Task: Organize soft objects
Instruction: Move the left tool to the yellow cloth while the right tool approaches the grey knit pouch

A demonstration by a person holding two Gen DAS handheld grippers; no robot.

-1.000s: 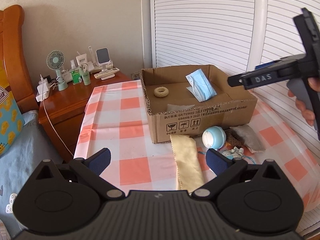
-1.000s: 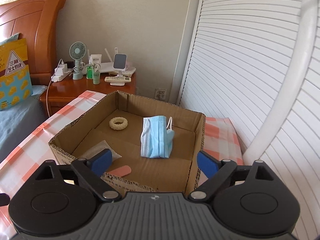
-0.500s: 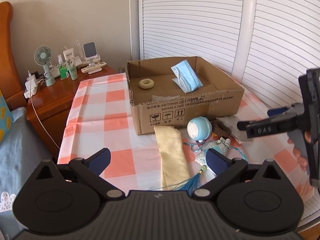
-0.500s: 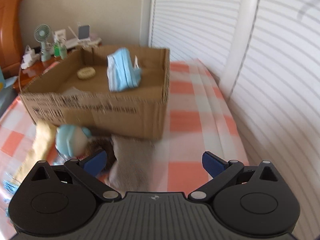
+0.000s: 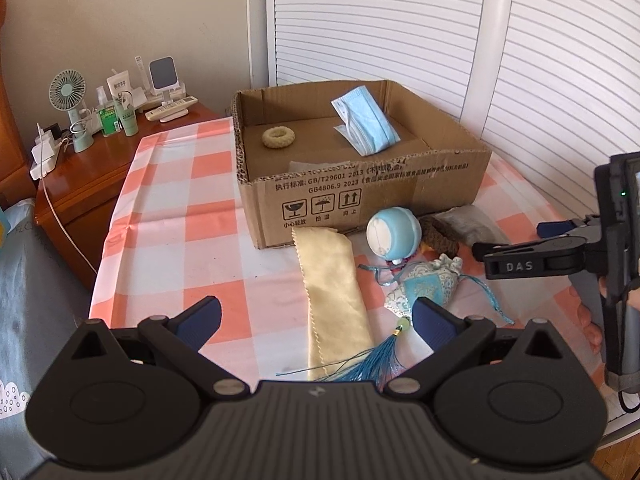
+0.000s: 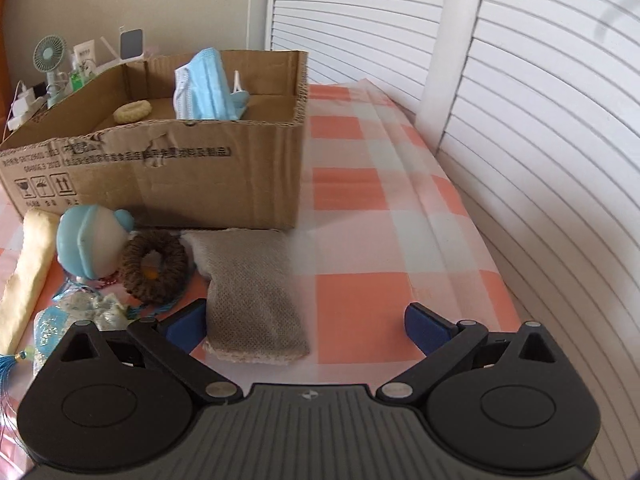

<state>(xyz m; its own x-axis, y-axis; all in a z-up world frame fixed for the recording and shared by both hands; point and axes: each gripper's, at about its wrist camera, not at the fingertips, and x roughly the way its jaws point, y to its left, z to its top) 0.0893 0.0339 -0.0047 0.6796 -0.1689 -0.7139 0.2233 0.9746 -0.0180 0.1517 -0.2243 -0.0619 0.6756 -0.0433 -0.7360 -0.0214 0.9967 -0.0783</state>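
- Far left, off the counter [image 5: 168,216], a bedside cabinet [image 5: 92,184] carries a small fan [image 5: 68,92] and bottles; we leave those alone.
- Our left hand-held gripper [image 5: 316,320] hangs released over the near edge of the checked cloth, with nothing between its jaws; the cream cloth strip [image 5: 332,292] lies just ahead of it.
- The cardboard box [image 5: 360,188] stands in the middle, at the far side. It already holds a blue face mask [image 5: 368,120], a pale knitted ring [image 5: 278,136] and a flat grey piece near its front wall.
- In front of the box, still loose, we see from left to right the cream strip, a blue-and-white ball toy [image 6: 90,240], a blue sachet with a tassel [image 5: 424,288], a brown scrunchie [image 6: 154,266] and a grey mesh pouch [image 6: 252,296].
- Our right hand-held gripper [image 6: 306,326] is spread wide and empty; its left pad sits just beside the pouch's near left edge, above the cloth.
- We judge the step in hand to be reaching for the next loose piece, most likely the grey pouch.
- The next move calls for shifting left to centre the pouch between the pads, lowering onto it and clenching, then carrying it over the box wall.
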